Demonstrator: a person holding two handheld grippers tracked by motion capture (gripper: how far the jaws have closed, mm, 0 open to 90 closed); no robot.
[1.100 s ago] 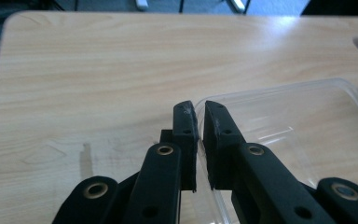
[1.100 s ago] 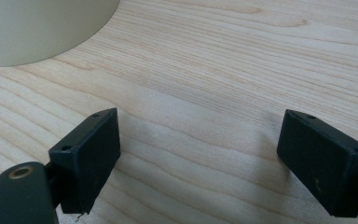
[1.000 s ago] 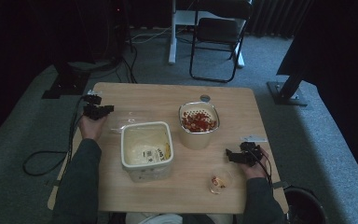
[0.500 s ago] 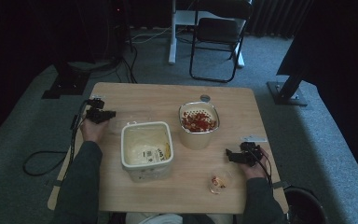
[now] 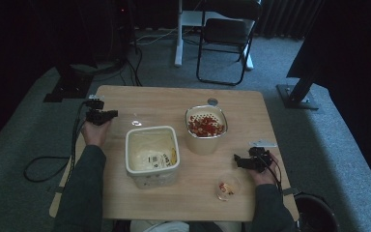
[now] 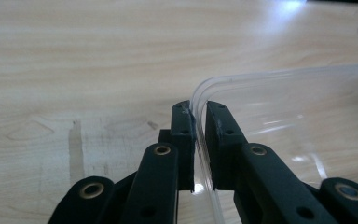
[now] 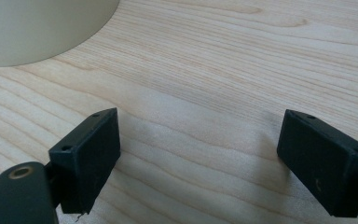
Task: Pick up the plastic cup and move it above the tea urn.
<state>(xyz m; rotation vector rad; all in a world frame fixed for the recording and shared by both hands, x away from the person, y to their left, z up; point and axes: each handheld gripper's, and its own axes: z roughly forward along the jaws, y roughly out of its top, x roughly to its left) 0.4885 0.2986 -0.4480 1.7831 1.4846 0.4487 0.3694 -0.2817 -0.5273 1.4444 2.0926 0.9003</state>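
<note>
Clear lid [image 6: 279, 116] rim between left fingers [image 6: 182, 140]

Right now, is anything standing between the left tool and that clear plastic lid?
No. The left tool is already clamped on the rim of the clear lid; only that thin edge sits between its pads.

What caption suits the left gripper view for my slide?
Left gripper pinches the rim of a clear plastic lid above the wooden table.
</note>
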